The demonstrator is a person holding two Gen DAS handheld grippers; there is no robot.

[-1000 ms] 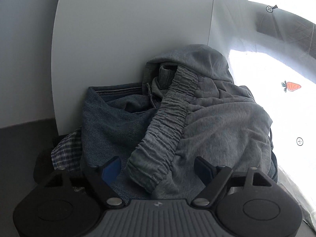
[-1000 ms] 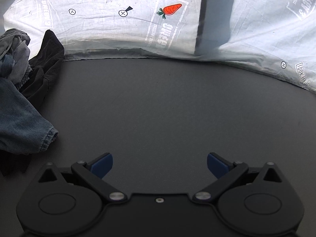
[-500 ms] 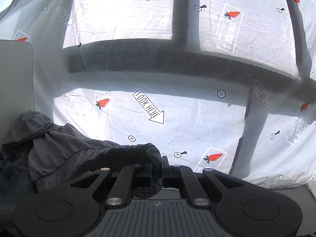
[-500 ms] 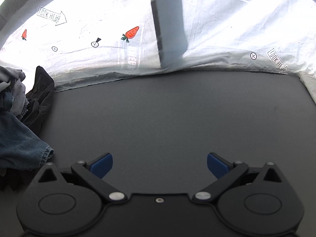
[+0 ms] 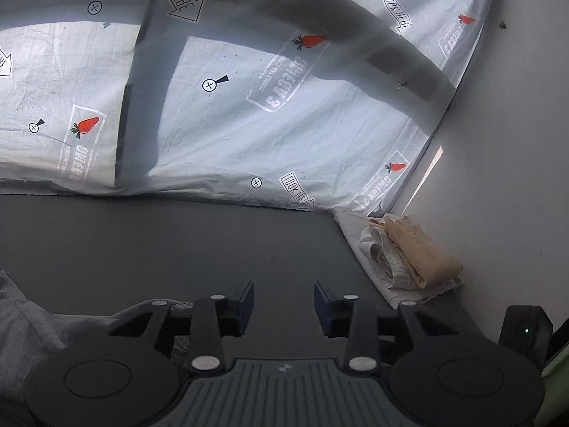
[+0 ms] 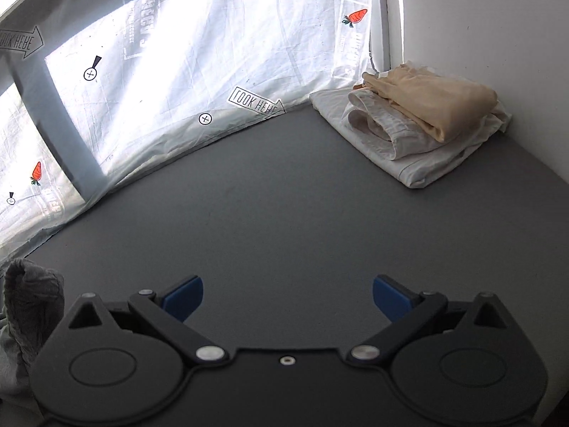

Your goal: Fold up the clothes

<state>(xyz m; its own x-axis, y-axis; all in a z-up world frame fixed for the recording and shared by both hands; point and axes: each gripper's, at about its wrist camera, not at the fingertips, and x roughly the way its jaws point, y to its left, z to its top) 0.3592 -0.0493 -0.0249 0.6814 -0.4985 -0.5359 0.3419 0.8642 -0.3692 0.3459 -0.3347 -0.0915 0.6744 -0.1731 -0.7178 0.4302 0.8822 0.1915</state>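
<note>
Dark grey desk (image 6: 284, 195) bearing a folded stack of white and tan clothes (image 6: 423, 121) in its far right corner and a loose grey garment (image 5: 25, 323) at its near left edge. Right gripper (image 6: 286, 293): jaws wide, empty. Left gripper (image 5: 283, 302): jaws just reopened to a narrow gap, nothing between them.

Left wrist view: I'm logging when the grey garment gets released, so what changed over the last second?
The left gripper closed on the grey garment at the pile, swung it across the table towards the folded stack, and its fingers have just been opening; nothing is between them now. The right gripper swung the same way and stayed open and empty.
</note>
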